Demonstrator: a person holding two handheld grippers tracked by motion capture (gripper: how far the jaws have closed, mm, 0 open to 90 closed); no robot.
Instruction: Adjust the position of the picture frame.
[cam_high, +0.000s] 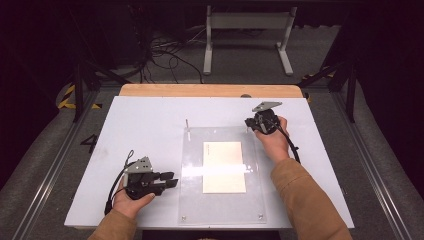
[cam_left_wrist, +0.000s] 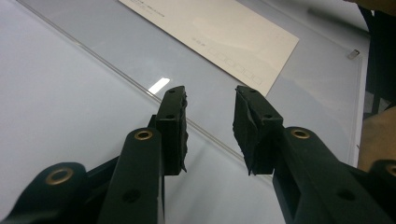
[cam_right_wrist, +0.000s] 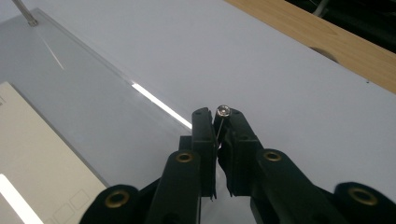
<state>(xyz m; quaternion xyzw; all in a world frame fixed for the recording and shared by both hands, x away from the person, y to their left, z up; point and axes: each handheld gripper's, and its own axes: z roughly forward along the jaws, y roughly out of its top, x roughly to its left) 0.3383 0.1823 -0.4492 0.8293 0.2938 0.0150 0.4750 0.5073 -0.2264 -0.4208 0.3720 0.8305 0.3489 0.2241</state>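
Forearms in tan sleeves come in from the near edge of the white table (cam_high: 140, 120). Nearest, the left gripper (cam_high: 170, 180) rests low by the left edge of a clear acrylic sheet (cam_high: 192, 200), pointing toward it; in the left gripper view its jaws stand apart with nothing between them, above the sheet's edge. Under the middle of that sheet lies a cream envelope (cam_high: 224, 167), its row of small printed boxes visible in the left gripper view (cam_left_wrist: 219, 32). Farther off, at the sheet's far right corner, the right gripper (cam_high: 252, 125) points down; in the right gripper view its jaws are pressed together on a thin metal pin (cam_right_wrist: 223, 111), whose round head shows just above the pads. A second upright pin (cam_high: 188, 128) stands at the sheet's far left corner. Beyond the table's wooden far edge (cam_high: 210, 90), cables and a grey metal stand (cam_high: 247, 22) sit on the floor.
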